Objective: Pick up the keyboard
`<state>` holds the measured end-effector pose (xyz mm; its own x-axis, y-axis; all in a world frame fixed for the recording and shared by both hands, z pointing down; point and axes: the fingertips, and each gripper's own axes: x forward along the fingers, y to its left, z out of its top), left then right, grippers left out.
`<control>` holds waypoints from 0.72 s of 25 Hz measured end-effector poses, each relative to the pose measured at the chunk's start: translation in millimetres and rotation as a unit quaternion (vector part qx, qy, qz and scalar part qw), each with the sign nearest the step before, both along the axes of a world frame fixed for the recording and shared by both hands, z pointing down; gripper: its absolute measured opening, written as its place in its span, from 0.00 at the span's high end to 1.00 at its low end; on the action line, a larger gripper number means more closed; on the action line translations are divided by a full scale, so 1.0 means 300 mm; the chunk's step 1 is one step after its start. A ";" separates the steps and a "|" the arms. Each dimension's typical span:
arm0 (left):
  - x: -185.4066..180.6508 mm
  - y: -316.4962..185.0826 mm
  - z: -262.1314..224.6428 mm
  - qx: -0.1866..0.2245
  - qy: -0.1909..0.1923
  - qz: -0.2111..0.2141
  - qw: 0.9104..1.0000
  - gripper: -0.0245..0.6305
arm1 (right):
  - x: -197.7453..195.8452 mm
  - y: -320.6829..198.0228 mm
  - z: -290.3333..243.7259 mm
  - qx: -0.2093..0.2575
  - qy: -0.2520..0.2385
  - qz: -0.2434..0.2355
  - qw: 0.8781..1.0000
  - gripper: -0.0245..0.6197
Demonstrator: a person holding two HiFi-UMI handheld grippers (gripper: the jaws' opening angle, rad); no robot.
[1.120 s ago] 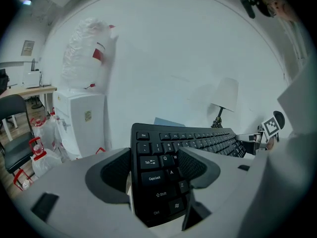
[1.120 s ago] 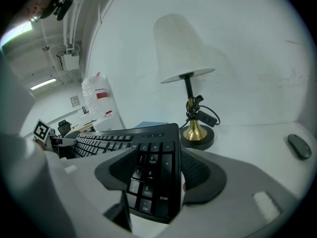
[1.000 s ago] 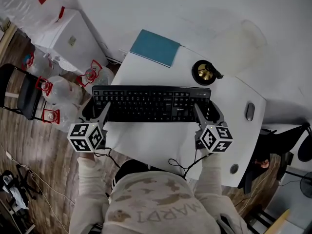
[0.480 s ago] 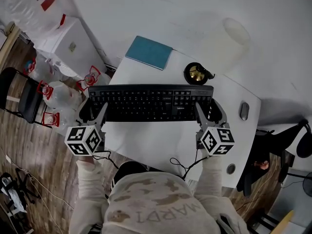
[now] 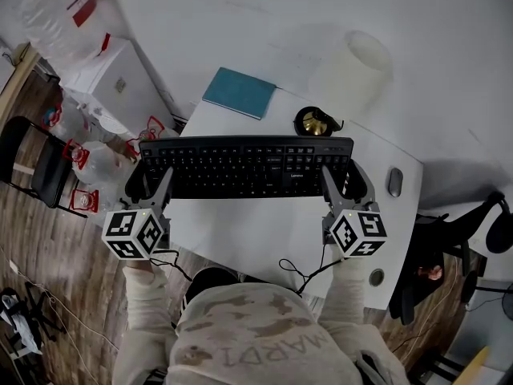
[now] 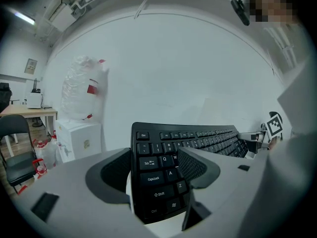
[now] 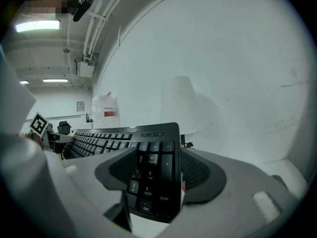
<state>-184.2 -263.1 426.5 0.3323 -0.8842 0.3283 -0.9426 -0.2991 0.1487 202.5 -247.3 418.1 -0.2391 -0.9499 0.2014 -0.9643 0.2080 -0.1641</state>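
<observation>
A black keyboard (image 5: 244,167) hangs level above the white table (image 5: 264,231), held at both ends. My left gripper (image 5: 148,184) is shut on its left end, and my right gripper (image 5: 346,181) is shut on its right end by the number pad. In the left gripper view the keyboard (image 6: 163,167) runs between the two dark pads of the left gripper (image 6: 153,170), over the Caps Lock and Shift keys. The right gripper view shows the keyboard's number pad (image 7: 153,172) clamped in the right gripper (image 7: 156,175).
On the table behind the keyboard lie a teal notebook (image 5: 239,93), a black round object with a gold centre (image 5: 315,122) and a mouse (image 5: 394,182). A white cylinder (image 5: 357,66) stands by the wall. A white cabinet (image 5: 112,70), water bottles (image 5: 88,159) and a chair (image 5: 36,163) are at the left.
Both grippers have risen with the keyboard held between them. It now looks larger and sits farther from the table's front edge, partly covering the spot in front of the black round object.
</observation>
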 end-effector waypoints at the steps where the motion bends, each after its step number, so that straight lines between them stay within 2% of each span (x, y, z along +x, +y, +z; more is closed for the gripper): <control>1: 0.000 0.003 -0.012 0.004 0.000 0.000 1.000 0.51 | 0.000 0.003 -0.012 0.004 0.000 0.000 1.000 0.52; 18: 0.016 0.045 -0.195 0.067 0.006 0.002 0.998 0.51 | 0.014 0.059 -0.208 0.070 0.013 0.005 0.997 0.52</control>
